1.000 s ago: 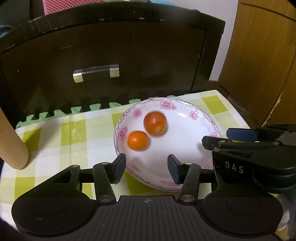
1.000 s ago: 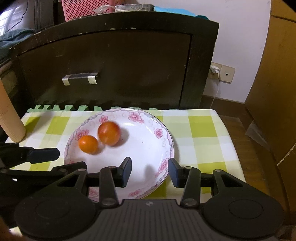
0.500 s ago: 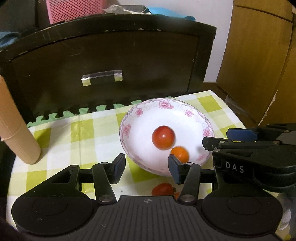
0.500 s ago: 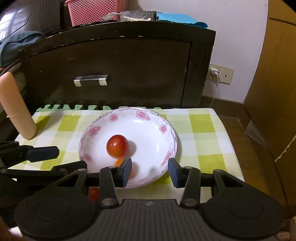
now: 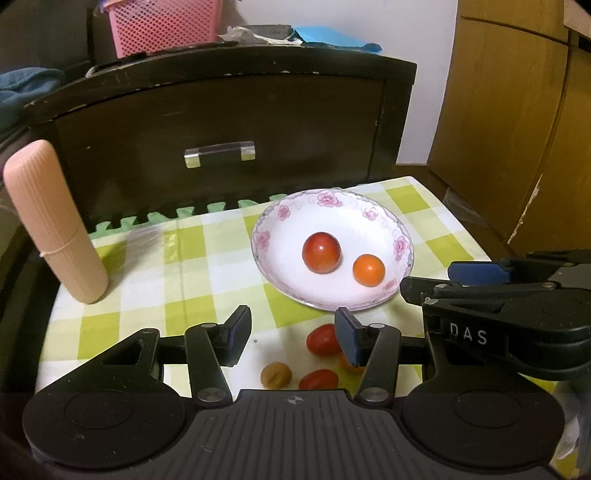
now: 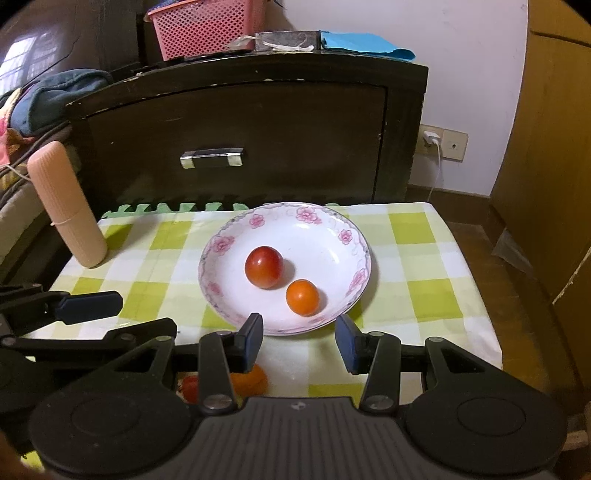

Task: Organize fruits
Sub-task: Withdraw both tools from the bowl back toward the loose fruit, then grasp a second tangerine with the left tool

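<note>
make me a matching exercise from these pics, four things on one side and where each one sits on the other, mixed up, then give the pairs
Things
1. large red round tomato
2. small brown wrinkled fruit
3. pink ribbed plastic cylinder
4. pink mesh plastic basket

Places
A. on top of the dark wooden cabinet
B. inside the white floral-rimmed bowl
C. standing at the left edge of the green checked tablecloth
D. on the cloth in front of the bowl, near the left claw

Pairs: 1-B, 2-D, 3-C, 4-A
</note>
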`<move>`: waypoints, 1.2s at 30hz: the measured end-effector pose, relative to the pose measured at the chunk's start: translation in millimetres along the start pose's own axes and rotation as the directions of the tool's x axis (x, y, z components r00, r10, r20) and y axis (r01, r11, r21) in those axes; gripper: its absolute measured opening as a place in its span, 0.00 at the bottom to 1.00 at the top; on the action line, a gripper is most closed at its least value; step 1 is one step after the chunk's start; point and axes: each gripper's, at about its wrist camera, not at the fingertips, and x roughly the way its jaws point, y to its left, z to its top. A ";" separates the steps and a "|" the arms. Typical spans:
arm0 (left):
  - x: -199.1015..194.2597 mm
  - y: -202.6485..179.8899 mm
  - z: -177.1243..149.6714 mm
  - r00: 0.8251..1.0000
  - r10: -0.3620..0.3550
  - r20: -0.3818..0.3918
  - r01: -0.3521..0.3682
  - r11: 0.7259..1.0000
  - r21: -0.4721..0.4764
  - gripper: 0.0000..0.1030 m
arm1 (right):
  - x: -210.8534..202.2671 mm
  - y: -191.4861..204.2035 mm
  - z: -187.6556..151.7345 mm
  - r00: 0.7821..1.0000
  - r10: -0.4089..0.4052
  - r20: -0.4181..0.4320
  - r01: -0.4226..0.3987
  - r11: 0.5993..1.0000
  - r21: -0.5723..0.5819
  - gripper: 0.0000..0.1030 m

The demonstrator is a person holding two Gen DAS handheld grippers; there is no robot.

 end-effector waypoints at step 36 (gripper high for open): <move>-31.9 14.9 -81.6 0.992 -0.015 -0.127 0.023 0.998 0.066 0.66 | -16.0 40.4 -61.5 0.985 0.101 -0.139 -0.112 0.991 -0.076 0.42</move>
